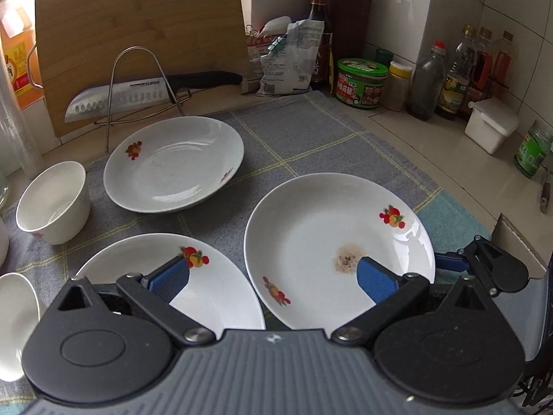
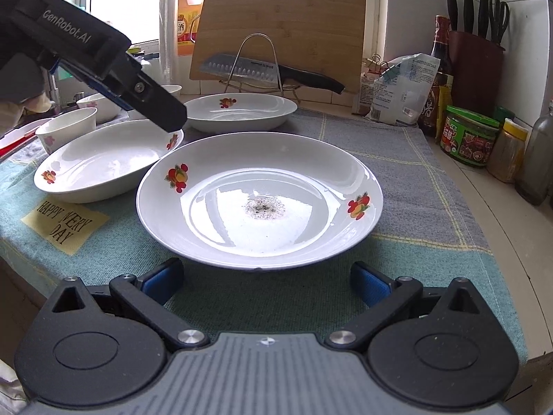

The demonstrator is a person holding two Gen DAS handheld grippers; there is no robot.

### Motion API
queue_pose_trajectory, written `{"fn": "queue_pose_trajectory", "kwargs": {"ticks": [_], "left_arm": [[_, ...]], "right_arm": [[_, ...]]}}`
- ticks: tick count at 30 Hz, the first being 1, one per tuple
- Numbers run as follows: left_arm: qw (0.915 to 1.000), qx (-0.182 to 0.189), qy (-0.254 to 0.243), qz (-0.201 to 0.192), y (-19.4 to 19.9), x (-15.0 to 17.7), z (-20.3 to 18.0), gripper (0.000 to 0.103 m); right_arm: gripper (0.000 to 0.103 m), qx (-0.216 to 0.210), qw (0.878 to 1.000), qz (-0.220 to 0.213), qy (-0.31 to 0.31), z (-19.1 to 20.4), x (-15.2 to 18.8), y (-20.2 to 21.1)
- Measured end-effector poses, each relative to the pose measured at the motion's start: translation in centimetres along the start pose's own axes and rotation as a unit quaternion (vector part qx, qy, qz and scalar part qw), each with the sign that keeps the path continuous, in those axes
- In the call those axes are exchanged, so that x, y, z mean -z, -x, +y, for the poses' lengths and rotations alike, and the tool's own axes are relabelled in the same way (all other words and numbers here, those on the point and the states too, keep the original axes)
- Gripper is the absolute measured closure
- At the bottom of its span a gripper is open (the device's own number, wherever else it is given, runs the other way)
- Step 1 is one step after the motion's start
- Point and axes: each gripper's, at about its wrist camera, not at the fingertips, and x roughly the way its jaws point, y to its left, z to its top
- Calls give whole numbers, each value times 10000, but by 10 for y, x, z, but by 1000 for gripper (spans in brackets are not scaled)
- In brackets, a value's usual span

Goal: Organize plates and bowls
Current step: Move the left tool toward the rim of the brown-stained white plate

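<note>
Three white plates with fruit prints lie on a grey-blue cloth (image 1: 311, 131). The right plate (image 1: 311, 235) has a brown speckled stain in its middle. My left gripper (image 1: 273, 276) hovers open above the gap between this plate and the near left plate (image 1: 131, 259), holding nothing. The third plate (image 1: 172, 166) sits farther back, and a white bowl (image 1: 55, 200) stands to its left. My right gripper (image 2: 268, 276) is open just in front of the stained plate (image 2: 259, 159), level with its near rim. More bowls (image 2: 69, 128) stand at the far left.
A bamboo cutting board (image 1: 138, 34) leans at the back, with a knife (image 1: 117, 98) on a wire rack (image 1: 138, 83). Bags (image 1: 287, 58), jars (image 1: 361, 83) and bottles (image 1: 459, 72) line the right wall, beside a white box (image 1: 490, 124). The counter edge runs along the left in the right wrist view.
</note>
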Motion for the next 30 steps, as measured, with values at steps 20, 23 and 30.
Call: {"fn": "queue_pose_trajectory", "kwargs": {"ticks": [20,23,30], "left_arm": [[9866,1135,-897,760,-72,-49,14,1],[9844,1280,-788,918,-80,-52,17,1],[9785,1379,-904,1236,-101,-58,10,4]], "right_arm": [[0,96,9999,24,-73,3,-1,0],[0,37,10000,32,-27,1,-2,-1],[0,-39,10000,-42,23,1,-1,-2]]}}
